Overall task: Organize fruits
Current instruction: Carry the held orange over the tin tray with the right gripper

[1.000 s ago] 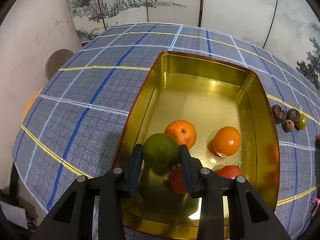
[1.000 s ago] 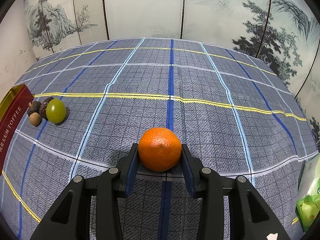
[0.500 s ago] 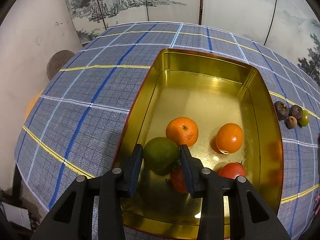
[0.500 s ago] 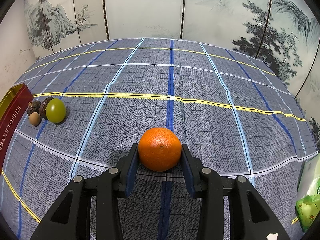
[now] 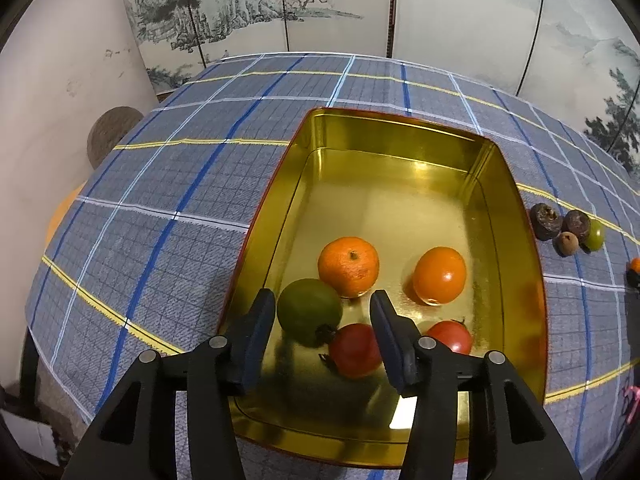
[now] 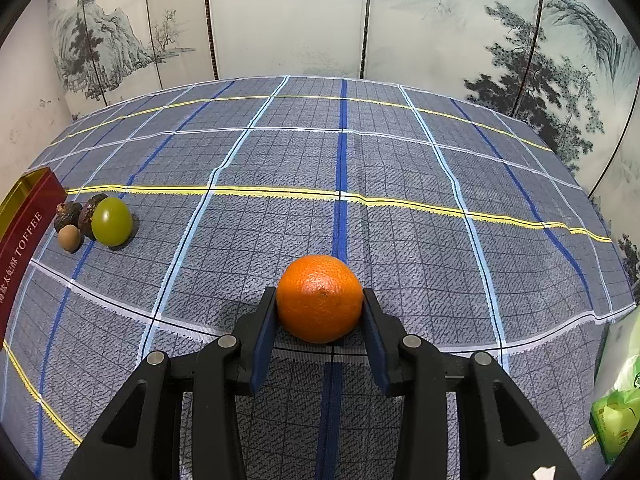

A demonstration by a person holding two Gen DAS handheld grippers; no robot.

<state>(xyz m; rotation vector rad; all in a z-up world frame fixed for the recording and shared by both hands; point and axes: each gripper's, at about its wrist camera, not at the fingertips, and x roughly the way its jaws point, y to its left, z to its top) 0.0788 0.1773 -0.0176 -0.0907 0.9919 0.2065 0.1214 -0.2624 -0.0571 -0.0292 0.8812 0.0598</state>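
In the left wrist view a gold tin (image 5: pixel 508 208) with a red outside holds a green fruit (image 5: pixel 309 311), two oranges (image 5: pixel 349 266) (image 5: pixel 439 275) and two red tomatoes (image 5: pixel 355 350) (image 5: pixel 450 337). My left gripper (image 5: pixel 323 312) is open above the tin's near end; the green fruit lies in the tin by the left finger. In the right wrist view my right gripper (image 6: pixel 319 307) is shut on an orange (image 6: pixel 319 298) just above the checked cloth. The tin's red side (image 6: pixel 22 236) shows at the far left.
Beside the tin lie a green grape (image 6: pixel 111 221), two dark wrinkled fruits (image 6: pixel 67 215) and a small brown one (image 6: pixel 69 237); they also show in the left wrist view (image 5: pixel 570 229). A green packet (image 6: pixel 618 408) sits at the cloth's right edge. A painted screen stands behind the table.
My left gripper has opened and let go of the green fruit, which now rests in the tin. The right gripper and its orange have not moved.
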